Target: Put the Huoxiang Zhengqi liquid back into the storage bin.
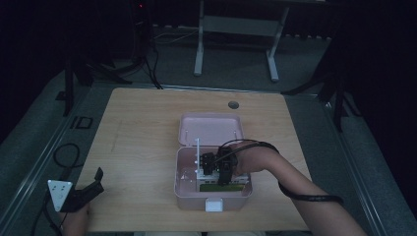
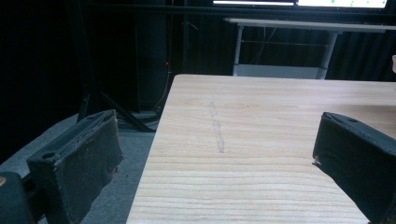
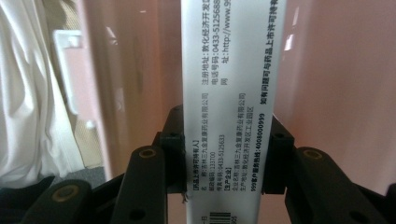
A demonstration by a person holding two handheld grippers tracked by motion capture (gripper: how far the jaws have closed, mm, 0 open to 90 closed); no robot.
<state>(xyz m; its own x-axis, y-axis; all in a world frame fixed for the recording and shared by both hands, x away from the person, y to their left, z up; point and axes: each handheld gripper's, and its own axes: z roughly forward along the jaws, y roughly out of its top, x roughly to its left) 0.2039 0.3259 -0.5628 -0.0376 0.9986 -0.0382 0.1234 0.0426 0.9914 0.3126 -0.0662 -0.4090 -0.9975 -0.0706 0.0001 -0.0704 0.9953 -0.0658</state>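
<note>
Right tool (image 1: pixel 223 172): pointing down into pink box (image 1: pixel 184 194), clamped on white carton (image 3: pixel 231 93).
Left tool (image 1: pixel 81 194): low over tabletop (image 1: pixel 142 128) edge, jaws apart.
Carton writing: Chinese print, "4008000999".

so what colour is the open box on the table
Pale pink box, seen best in the high view.

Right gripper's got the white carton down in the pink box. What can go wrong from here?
1. The right gripper clamps the white carton by its narrow sides; it could crush or twist on release.
2. The pink box already holds a green-topped item under the gripper, so the carton may land on it, or jam against the wall.
3. The open lid lies just behind; the trailing cable might catch it on withdrawal.
</note>
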